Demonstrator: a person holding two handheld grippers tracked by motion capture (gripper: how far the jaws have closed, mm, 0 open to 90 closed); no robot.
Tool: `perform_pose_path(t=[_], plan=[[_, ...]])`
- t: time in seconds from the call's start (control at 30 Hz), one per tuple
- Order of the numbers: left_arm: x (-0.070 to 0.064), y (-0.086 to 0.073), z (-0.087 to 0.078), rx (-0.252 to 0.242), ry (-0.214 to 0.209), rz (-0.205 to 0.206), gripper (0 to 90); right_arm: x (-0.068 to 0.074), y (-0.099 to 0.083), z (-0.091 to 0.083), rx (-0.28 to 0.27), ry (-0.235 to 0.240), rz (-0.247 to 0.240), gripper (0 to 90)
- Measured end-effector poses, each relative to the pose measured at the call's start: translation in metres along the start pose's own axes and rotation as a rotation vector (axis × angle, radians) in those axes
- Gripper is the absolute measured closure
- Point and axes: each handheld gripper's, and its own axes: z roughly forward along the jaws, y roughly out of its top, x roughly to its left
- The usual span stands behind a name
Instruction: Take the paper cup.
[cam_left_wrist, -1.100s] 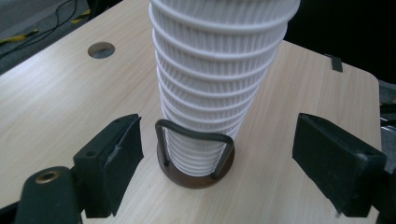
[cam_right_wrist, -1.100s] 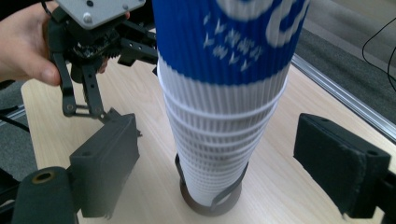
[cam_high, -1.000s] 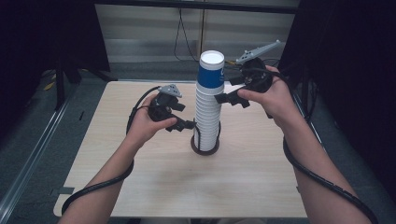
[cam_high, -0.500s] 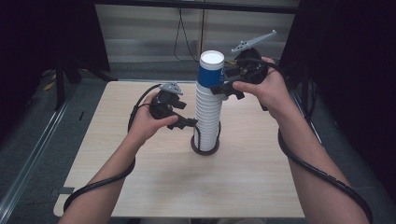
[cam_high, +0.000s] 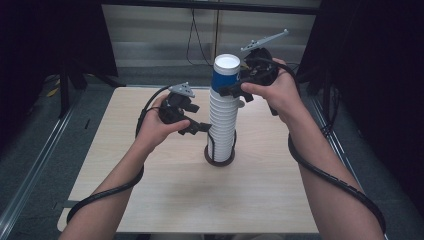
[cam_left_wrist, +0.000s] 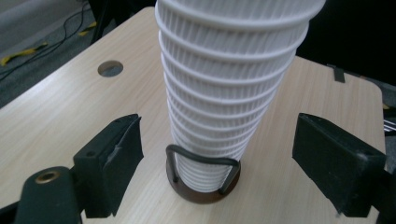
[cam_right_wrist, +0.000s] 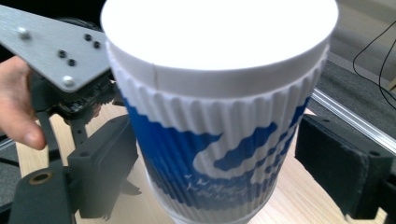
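From the high view, a tall stack of cups (cam_high: 223, 117) stands in a round holder (cam_high: 219, 157) at the middle of the table (cam_high: 165, 195); my left gripper (cam_high: 196, 128) is beside its lower part, and my right gripper (cam_high: 231, 92) is at the blue top cup (cam_high: 226, 74). In the left gripper view, my jaws are wide open on both sides of the white ribbed stack (cam_left_wrist: 224, 93), not touching it. In the right gripper view, my jaws are open around the blue cup (cam_right_wrist: 219, 126), with gaps on each side.
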Motion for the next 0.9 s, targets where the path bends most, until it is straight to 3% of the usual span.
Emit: perform_pose_path(t=[0.33,0.67,0.9], plan=[[-0.005,0.024,-0.004,0.011,-0.015,0.034,15.7,0.006,0.005,0.002,-0.008,-0.006,0.007,14.2],[-0.006,0.039,-0.007,-0.006,0.005,0.046,15.6,0.007,0.006,0.008,-0.009,-0.022,0.016,15.5],[-0.006,0.046,-0.007,0.002,0.006,0.058,15.7,0.009,0.008,0.008,0.008,-0.045,-0.018,19.3]])
